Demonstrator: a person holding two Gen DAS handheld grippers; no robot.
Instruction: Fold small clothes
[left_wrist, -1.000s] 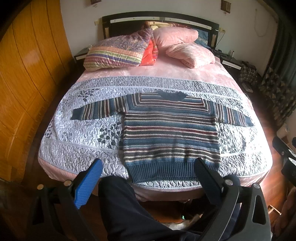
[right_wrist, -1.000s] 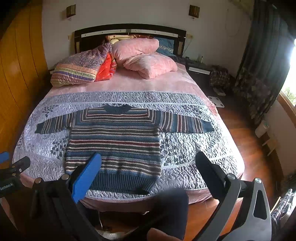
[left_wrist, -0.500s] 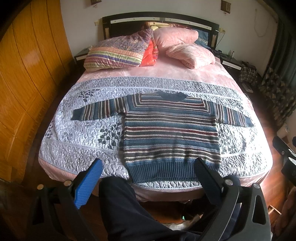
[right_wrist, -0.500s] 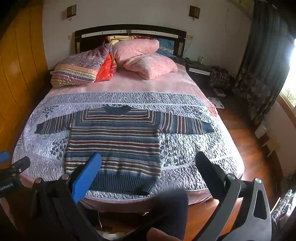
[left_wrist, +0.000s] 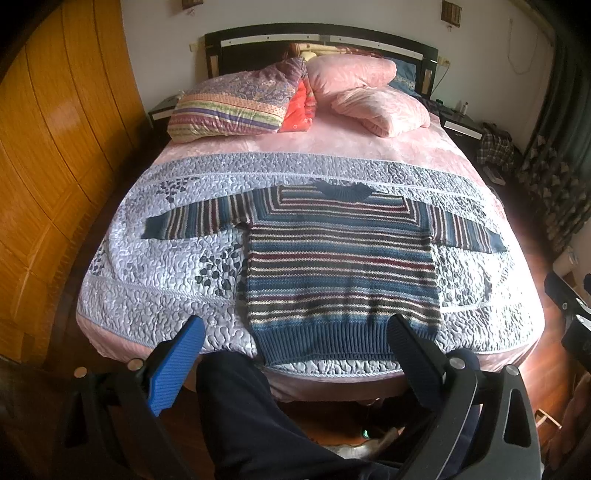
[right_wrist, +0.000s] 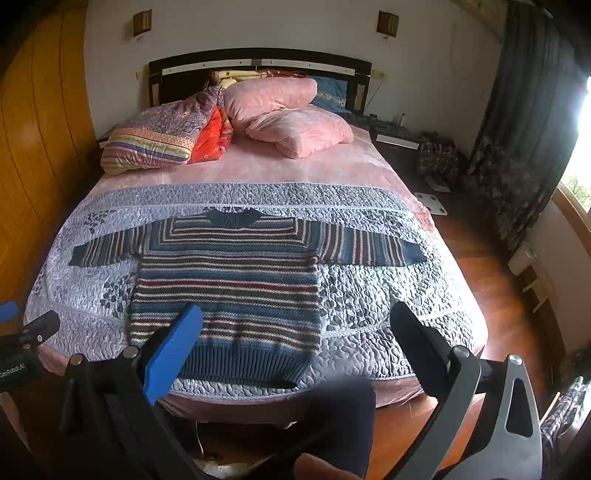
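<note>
Bed (left_wrist: 122, 295) with quilt; sweater (left_wrist: 340, 266) flat on it, sleeves spread, hem at the near edge. Left hand-held gripper (left_wrist: 295, 354) and right hand-held gripper (right_wrist: 295, 343) both wide, empty, above the foot

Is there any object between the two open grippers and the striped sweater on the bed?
Nothing visible does. The striped sweater lies flat on the quilt, sleeves spread, with nothing on it. The left gripper and right gripper are both open, short of its hem. Only the person's leg lies below them, off the bed.
</note>
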